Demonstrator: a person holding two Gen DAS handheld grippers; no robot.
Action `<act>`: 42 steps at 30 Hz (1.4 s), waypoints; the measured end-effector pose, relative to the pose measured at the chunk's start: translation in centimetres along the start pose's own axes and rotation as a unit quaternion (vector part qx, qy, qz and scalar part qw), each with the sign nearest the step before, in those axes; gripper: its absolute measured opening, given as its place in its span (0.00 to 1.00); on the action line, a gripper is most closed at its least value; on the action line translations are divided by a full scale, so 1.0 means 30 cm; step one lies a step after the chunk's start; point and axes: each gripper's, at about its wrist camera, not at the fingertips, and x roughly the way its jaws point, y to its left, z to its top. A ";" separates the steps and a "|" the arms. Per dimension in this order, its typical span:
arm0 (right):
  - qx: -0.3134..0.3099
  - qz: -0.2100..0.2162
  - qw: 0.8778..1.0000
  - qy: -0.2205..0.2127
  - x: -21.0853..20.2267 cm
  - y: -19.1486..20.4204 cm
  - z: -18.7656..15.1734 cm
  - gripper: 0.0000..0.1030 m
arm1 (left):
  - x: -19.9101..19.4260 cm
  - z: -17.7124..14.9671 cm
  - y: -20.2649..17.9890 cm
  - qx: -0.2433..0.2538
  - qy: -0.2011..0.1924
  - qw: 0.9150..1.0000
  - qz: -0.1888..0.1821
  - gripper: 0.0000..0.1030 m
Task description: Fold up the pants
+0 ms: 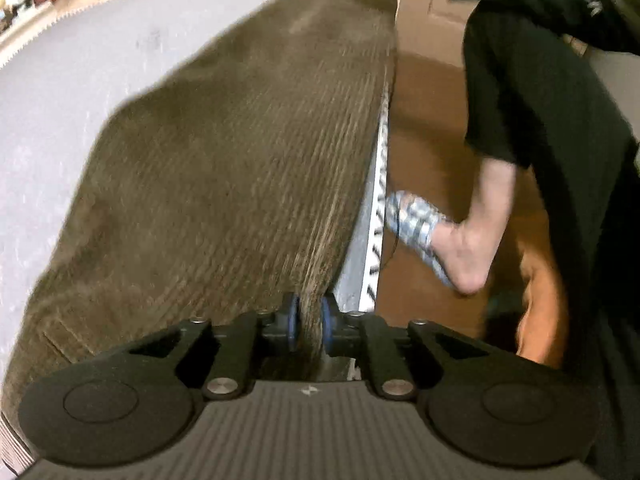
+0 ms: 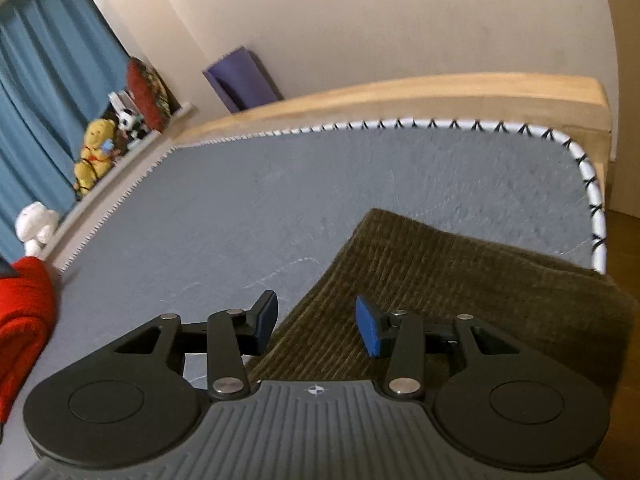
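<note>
Lengthwise, the ribbed brown corduroy pants (image 1: 224, 168) lie along the grey mattress (image 1: 72, 92) edge; left gripper (image 1: 310, 322) pinches their fabric, right gripper (image 2: 316, 326) spread.

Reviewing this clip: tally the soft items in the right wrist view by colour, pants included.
Brown: 1, the pants
Yellow: 1, a stuffed bear
White: 1, a plush toy
Black and white: 1, a small plush
Red: 1, a cloth
Total: 5
</note>
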 end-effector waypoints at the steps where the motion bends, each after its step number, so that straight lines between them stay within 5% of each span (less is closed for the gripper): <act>1: 0.002 -0.004 1.000 0.007 0.031 0.002 0.000 0.44 | -0.029 0.005 0.025 -0.023 -0.025 0.999 -0.005 0.28; 3: 0.014 -0.008 1.000 0.025 0.086 0.010 -0.008 0.44 | -0.103 0.000 0.097 -0.075 -0.085 0.994 0.010 0.41; 8: 0.024 -0.043 0.998 0.039 0.213 0.023 -0.011 0.44 | -0.190 -0.032 0.237 -0.174 -0.153 0.970 0.073 0.41; 11: -0.009 -0.077 0.997 0.025 0.255 0.067 -0.009 0.40 | -0.197 -0.054 0.264 -0.196 -0.156 0.962 0.108 0.41; 12: -0.027 -0.097 0.995 0.018 0.265 0.090 -0.014 0.18 | -0.201 -0.063 0.275 -0.200 -0.154 0.961 0.115 0.41; 14: -0.065 -0.158 0.985 0.003 0.282 0.129 -0.031 0.03 | -0.190 -0.071 0.277 -0.208 -0.147 0.958 0.130 0.41; 18: -0.068 -0.171 0.983 -0.025 0.293 0.157 -0.033 0.00 | -0.213 -0.113 0.345 -0.233 -0.149 0.950 0.146 0.41; 22: -0.068 -0.145 0.982 -0.102 0.256 0.179 -0.001 0.00 | -0.247 -0.131 0.378 -0.262 -0.158 0.938 0.163 0.41; 24: -0.111 -0.156 0.971 -0.145 0.257 0.210 0.003 0.00 | -0.274 -0.144 0.388 -0.277 -0.154 0.932 0.175 0.41; 28: -0.072 -0.167 0.977 -0.111 0.294 0.155 0.023 0.00 | -0.281 -0.184 0.427 -0.313 -0.132 0.918 0.207 0.41; 31: -0.066 -0.147 0.983 -0.088 0.273 0.129 0.016 0.03 | -0.298 -0.213 0.479 -0.359 -0.121 0.897 0.226 0.43; 34: -0.086 -0.123 0.984 -0.094 0.228 0.136 0.034 0.36 | -0.328 -0.251 0.532 -0.419 -0.124 0.868 0.236 0.55; 35: -0.092 -0.118 0.984 -0.098 0.211 0.136 0.043 0.49 | -0.338 -0.263 0.546 -0.438 -0.123 0.858 0.239 0.66; 37: -0.101 -0.118 0.982 -0.104 0.176 0.121 0.051 0.55 | -0.344 -0.293 0.571 -0.476 -0.107 0.835 0.253 0.83; 42: -0.087 -0.121 0.986 -0.070 0.141 0.015 0.088 0.63 | -0.322 -0.406 0.640 -0.595 -0.066 0.770 0.221 0.83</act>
